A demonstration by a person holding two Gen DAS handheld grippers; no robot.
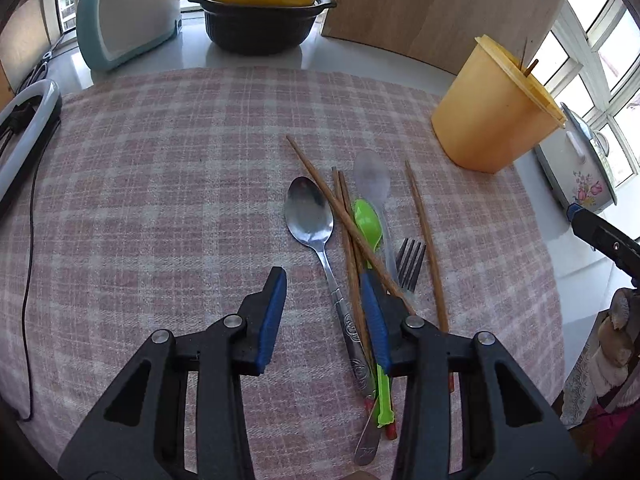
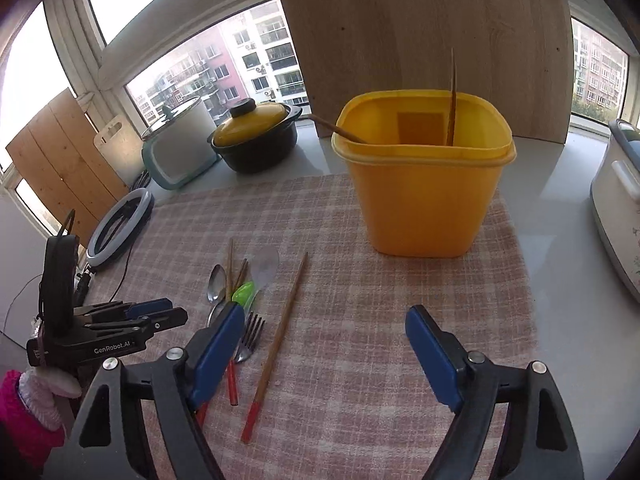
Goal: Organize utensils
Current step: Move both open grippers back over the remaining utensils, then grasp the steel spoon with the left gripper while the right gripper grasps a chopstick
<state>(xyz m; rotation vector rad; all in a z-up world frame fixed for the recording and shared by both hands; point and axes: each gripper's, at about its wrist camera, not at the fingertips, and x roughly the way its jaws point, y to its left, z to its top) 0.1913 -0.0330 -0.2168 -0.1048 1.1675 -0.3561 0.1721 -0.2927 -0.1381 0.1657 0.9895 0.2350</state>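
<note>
Utensil pile on the pink-and-white checked tablecloth [image 2: 400, 320], with the square yellow plastic holder [image 2: 424, 192] as the reference landmark.

**Risks (judged).** The pile lies near the holder, on its window-facing left side as the right wrist view shows it: a steel tablespoon [image 1: 310, 216], a lime-green plastic spoon [image 1: 367, 222], a clear plastic spoon [image 1: 372, 178], a dark metal fork [image 1: 410, 262] and several red-tipped wooden chopsticks [image 1: 340, 216], crossing and overlapping one another. A closing grasp here would probably catch more than one piece, or drag a crossed chopstick and scatter the rest. The thin, smooth handles lie flat on cloth, so the pads may pinch fabric or slip off. The holder already has two chopsticks leaning inside it; a piece dropped in at an angle could knock against them or tip over the rim.

**Left gripper** [image 1: 326, 312]. Fingers spread wide and empty; its right-hand pad sits above the handles of the pile, whether touching them cannot be told.

**Right gripper** [image 2: 332, 344]. Fingers spread wide, holding nothing, hovering over bare cloth in front of the holder; one separate chopstick [image 2: 280, 340] lies between pile and holder.
</note>
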